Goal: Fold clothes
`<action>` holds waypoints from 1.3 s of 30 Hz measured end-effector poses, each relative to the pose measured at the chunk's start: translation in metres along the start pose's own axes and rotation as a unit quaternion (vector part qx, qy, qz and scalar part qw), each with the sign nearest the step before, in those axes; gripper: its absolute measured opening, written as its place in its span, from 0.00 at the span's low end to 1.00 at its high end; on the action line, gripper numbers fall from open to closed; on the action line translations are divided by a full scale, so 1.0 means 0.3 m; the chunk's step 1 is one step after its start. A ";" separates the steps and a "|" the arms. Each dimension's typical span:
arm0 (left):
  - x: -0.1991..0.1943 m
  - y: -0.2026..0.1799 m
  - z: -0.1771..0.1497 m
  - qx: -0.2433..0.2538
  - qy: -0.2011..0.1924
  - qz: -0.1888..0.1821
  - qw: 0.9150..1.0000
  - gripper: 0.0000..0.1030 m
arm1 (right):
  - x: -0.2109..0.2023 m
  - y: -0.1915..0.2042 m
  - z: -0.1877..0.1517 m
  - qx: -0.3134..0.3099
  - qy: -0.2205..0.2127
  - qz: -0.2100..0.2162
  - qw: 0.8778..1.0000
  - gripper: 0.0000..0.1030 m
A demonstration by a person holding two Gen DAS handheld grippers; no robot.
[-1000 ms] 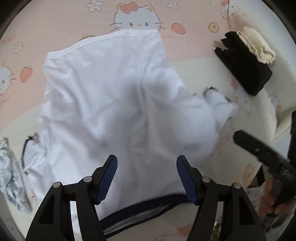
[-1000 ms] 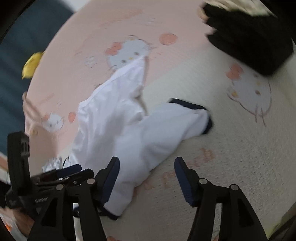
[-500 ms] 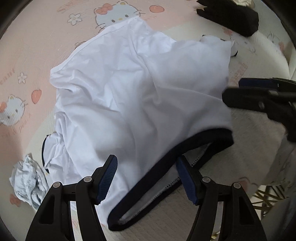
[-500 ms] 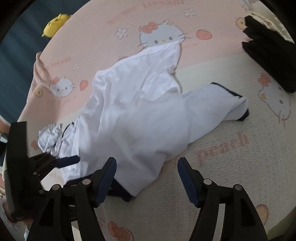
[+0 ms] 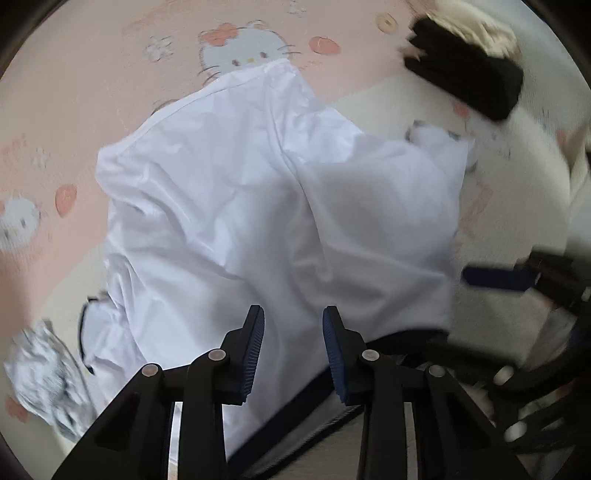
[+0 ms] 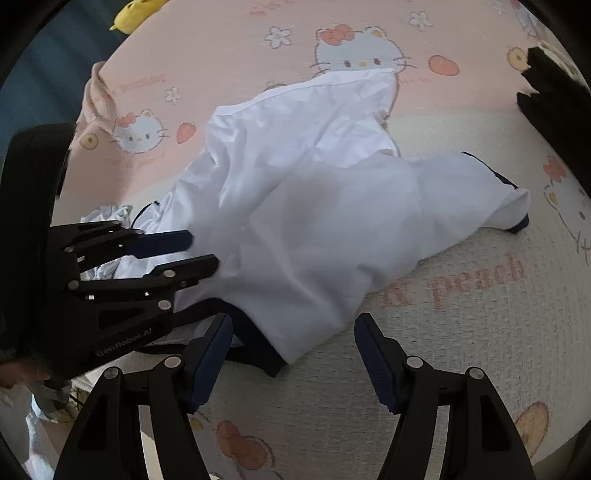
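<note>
Pink cartoon bedsheet [image 6: 229, 48] carries a rumpled white shirt [image 5: 258, 206] – left tongs [image 5: 293, 354] are closing over its fabric beside the dark hem, probably to lift it; right tongs [image 6: 293, 363] stand spread, empty.

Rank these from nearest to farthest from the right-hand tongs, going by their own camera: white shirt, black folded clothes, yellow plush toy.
From the right tongs:
1. White shirt, just ahead, its dark-trimmed edge by the left finger.
2. Black folded clothes, far right edge.
3. Yellow plush toy, top left, beyond the bedsheet.

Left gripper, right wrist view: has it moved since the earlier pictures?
Yes. The left gripper, jaws closing with the white shirt between them, has advanced rightward past the crumpled cloth.
</note>
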State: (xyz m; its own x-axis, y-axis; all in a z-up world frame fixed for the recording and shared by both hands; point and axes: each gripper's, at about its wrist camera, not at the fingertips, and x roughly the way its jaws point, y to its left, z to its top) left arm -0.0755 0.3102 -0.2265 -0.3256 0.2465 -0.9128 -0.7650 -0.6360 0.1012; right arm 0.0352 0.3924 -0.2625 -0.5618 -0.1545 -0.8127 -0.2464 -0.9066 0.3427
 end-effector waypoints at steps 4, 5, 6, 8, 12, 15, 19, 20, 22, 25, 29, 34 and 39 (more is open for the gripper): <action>-0.002 0.034 -0.007 -0.054 0.011 -0.028 0.998 0.30 | 0.040 0.027 -0.020 -0.036 0.026 -0.031 0.999 0.66; -0.010 0.038 -0.015 -0.070 0.015 -0.048 0.996 0.34 | 0.054 0.030 -0.027 -0.043 0.033 -0.044 0.998 0.66; -0.021 0.036 -0.025 -0.083 0.018 -0.063 0.994 0.43 | 0.057 0.033 -0.028 -0.046 0.031 -0.052 0.997 0.66; -0.027 0.053 -0.033 -0.111 0.017 -0.089 0.990 0.60 | 0.059 0.039 -0.029 -0.053 0.024 -0.068 0.996 0.66; -0.027 0.066 -0.053 -0.144 0.021 -0.096 0.985 0.65 | 0.060 0.041 -0.027 -0.057 0.012 -0.094 0.994 0.65; -0.018 0.060 -0.063 -0.138 0.030 -0.087 0.986 0.65 | 0.052 0.018 -0.015 -0.036 0.004 -0.100 0.994 0.34; -0.019 0.036 -0.074 -0.120 0.032 -0.071 0.990 0.65 | 0.020 -0.011 0.004 -0.004 -0.014 -0.094 0.995 0.06; -0.014 0.027 -0.072 -0.118 0.035 -0.070 0.990 0.65 | 0.001 -0.015 0.010 0.002 -0.026 -0.085 0.996 0.06; -0.015 0.007 -0.067 -0.108 0.034 -0.069 0.991 0.65 | -0.026 -0.010 0.023 0.006 -0.047 -0.067 0.997 0.06; -0.030 -0.026 -0.062 -0.095 0.021 -0.064 0.993 0.65 | -0.048 -0.003 0.040 0.013 -0.068 -0.047 0.997 0.06; -0.060 -0.061 -0.066 -0.086 -0.008 -0.056 0.995 0.65 | -0.038 -0.018 0.045 0.033 -0.072 -0.028 0.996 0.06; 0.000 -0.098 -0.038 -0.072 -0.003 -0.027 0.997 0.65 | -0.061 -0.047 0.055 0.072 -0.094 0.017 0.993 0.06; -0.008 -0.102 0.024 -0.050 -0.041 -0.010 0.998 0.63 | -0.075 -0.073 0.073 0.092 -0.102 0.018 0.990 0.06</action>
State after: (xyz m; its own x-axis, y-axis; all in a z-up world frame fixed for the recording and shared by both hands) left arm -0.0552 0.3345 -0.2244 -0.3589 0.3165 -0.8781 -0.7140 -0.6990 0.0399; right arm 0.0360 0.4242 -0.2415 -0.7158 -0.0869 -0.6929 -0.3520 -0.8120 0.4655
